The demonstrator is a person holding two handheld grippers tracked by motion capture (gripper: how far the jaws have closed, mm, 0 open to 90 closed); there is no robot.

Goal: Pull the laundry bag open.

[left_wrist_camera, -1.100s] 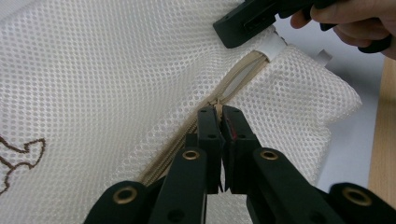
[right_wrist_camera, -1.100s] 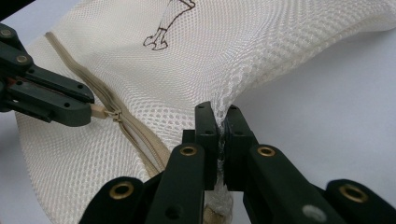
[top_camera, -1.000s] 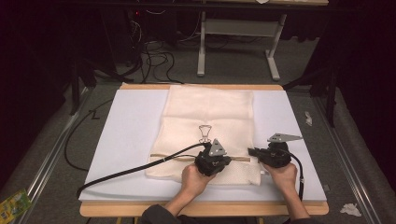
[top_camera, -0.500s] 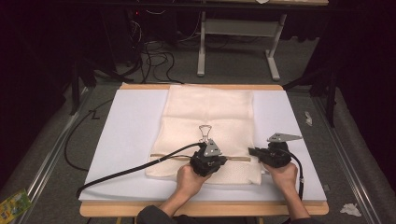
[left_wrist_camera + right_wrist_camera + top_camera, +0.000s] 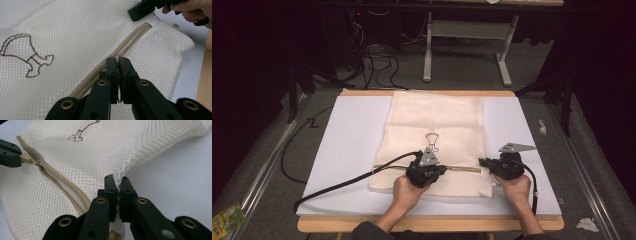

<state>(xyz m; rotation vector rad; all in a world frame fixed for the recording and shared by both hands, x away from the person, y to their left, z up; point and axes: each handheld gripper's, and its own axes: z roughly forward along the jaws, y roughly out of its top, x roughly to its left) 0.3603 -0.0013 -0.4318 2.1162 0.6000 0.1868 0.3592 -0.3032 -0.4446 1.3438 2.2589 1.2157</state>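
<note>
A cream mesh laundry bag (image 5: 434,120) with a brown embroidered mark (image 5: 432,141) lies flat on the white table top (image 5: 347,150). Its tan zipper (image 5: 464,168) runs across near the front. My left gripper (image 5: 443,170) is shut on the zipper pull (image 5: 25,159), pointing right along the zipper (image 5: 132,40), jaws (image 5: 117,60) together. My right gripper (image 5: 482,162) is shut on the bag's mesh edge (image 5: 119,185) at the zipper's right end. In the left gripper view the right gripper's jaw (image 5: 142,11) sits on that corner. Between the two grippers the zipper (image 5: 60,183) gapes open.
The table's wooden front edge (image 5: 427,224) lies just before the person's forearms. The left gripper's cable (image 5: 342,182) trails left over the table. Cables and a metal stand (image 5: 462,35) sit on the floor behind. Crumpled paper (image 5: 587,224) lies at the lower right.
My left gripper has slid left along the zipper with the pull, and the open stretch has grown. The right gripper has stayed put on the bag's edge.
</note>
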